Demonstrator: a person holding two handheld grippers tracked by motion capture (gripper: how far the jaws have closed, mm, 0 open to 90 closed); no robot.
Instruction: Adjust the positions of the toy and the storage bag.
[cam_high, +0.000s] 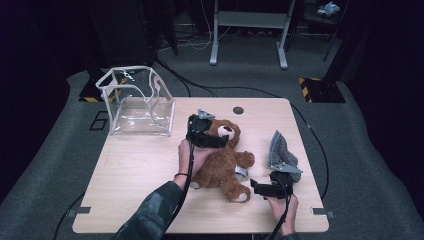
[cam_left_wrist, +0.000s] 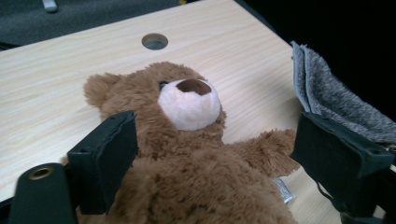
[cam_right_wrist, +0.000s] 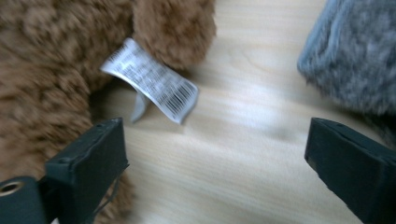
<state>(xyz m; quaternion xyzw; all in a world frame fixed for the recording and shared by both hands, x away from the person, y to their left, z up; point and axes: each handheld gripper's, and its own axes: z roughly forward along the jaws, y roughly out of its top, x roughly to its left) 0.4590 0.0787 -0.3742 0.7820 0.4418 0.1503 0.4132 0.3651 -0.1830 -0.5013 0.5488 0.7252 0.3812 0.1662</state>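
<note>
Teddy bear (cam_high: 222, 162) lies on surface (cam_high: 130, 170); I see left tongs (cam_left_wrist: 215, 163) apart, straddling its chest; right tongs (cam_right_wrist: 215, 172) apart beside its leg.

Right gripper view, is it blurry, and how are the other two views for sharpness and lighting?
Right gripper view: soft with motion blur, the teddy bear fur and its tag smeared. Left gripper view: sharp on the bear's muzzle, evenly lit. High view: table bright, surrounding floor very dark, slight glare on the clear bag.
</note>
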